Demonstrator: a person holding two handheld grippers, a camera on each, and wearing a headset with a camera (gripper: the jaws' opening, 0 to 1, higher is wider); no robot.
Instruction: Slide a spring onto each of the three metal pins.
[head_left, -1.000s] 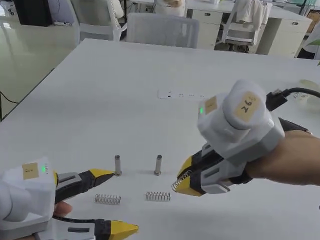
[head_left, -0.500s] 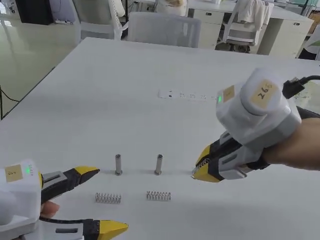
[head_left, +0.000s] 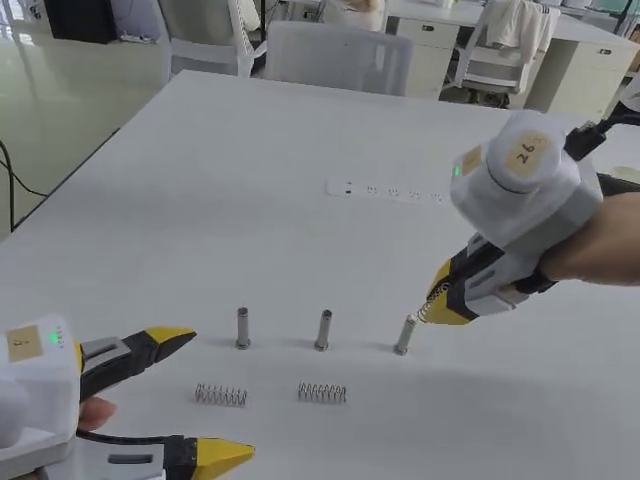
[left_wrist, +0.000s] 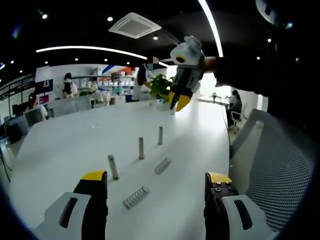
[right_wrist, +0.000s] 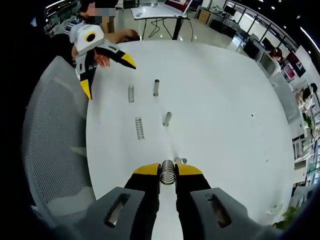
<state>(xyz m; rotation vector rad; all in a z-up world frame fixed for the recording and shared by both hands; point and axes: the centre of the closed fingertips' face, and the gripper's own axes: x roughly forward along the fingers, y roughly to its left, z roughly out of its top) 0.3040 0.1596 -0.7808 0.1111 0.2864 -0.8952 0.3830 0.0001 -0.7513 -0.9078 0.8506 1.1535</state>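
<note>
The right hand-held gripper (head_left: 441, 306) pinches a spring (right_wrist: 168, 171), seen end-on in its own view; the head view puts it just above the right pin (head_left: 404, 335). Left of that pin, two loose springs (head_left: 322, 393) lie on the table (head_left: 300, 200) by the gaping, empty left hand-held gripper (left_wrist: 156, 176).

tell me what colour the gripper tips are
Yellow, on black jaws. It shows best in the head view, on the right gripper.
</note>
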